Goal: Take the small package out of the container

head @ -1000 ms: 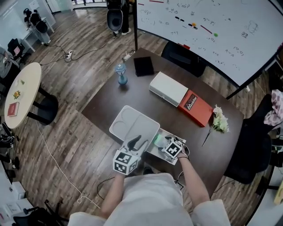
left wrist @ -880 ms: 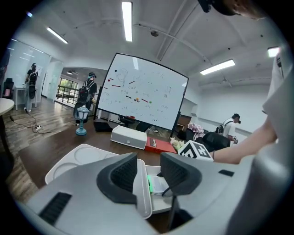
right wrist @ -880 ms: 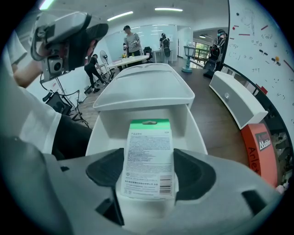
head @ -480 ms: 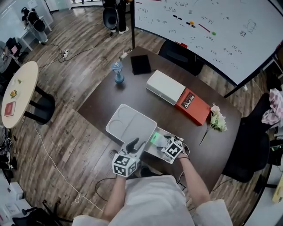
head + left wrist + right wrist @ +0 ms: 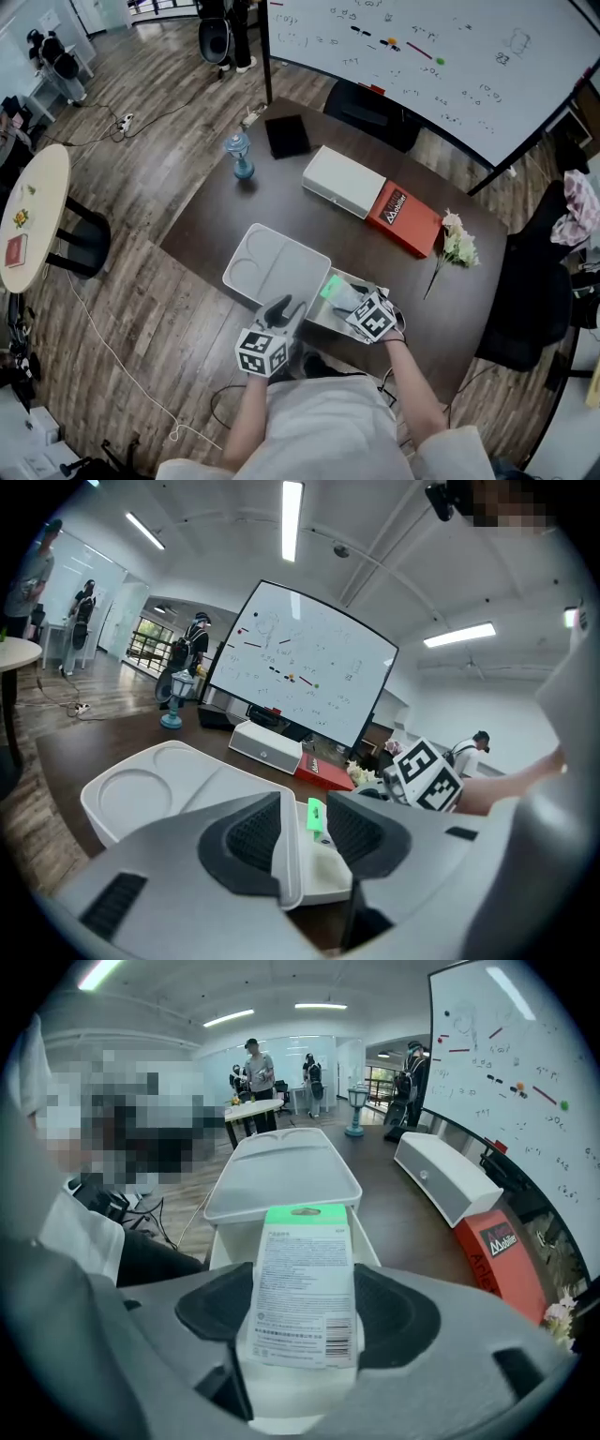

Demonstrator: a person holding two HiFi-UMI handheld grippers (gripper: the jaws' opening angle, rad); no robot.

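The white container (image 5: 322, 319) stands open at the table's near edge, its lid (image 5: 272, 267) folded back to the left. My right gripper (image 5: 305, 1314) is shut on the small package (image 5: 302, 1279), a white pack with a green top and a printed label. The package (image 5: 331, 286) hangs just above the container's opening (image 5: 220, 1241). My left gripper (image 5: 305, 829) is at the container's near left corner. Its jaws stand wide, with the container's wall (image 5: 314, 874) between them and a gap on the right pad's side. The green top (image 5: 315, 815) shows through that gap.
Farther back on the dark table lie a white box (image 5: 343, 181), a red box (image 5: 405, 217), white flowers (image 5: 456, 246), a blue bottle (image 5: 238, 155) and a black pad (image 5: 286, 136). A black chair (image 5: 370, 108) and a whiteboard stand behind; a round table (image 5: 28, 225) stands at left.
My right gripper has risen with the package, and more of the green top shows above the container. The left gripper stays at the container's corner.
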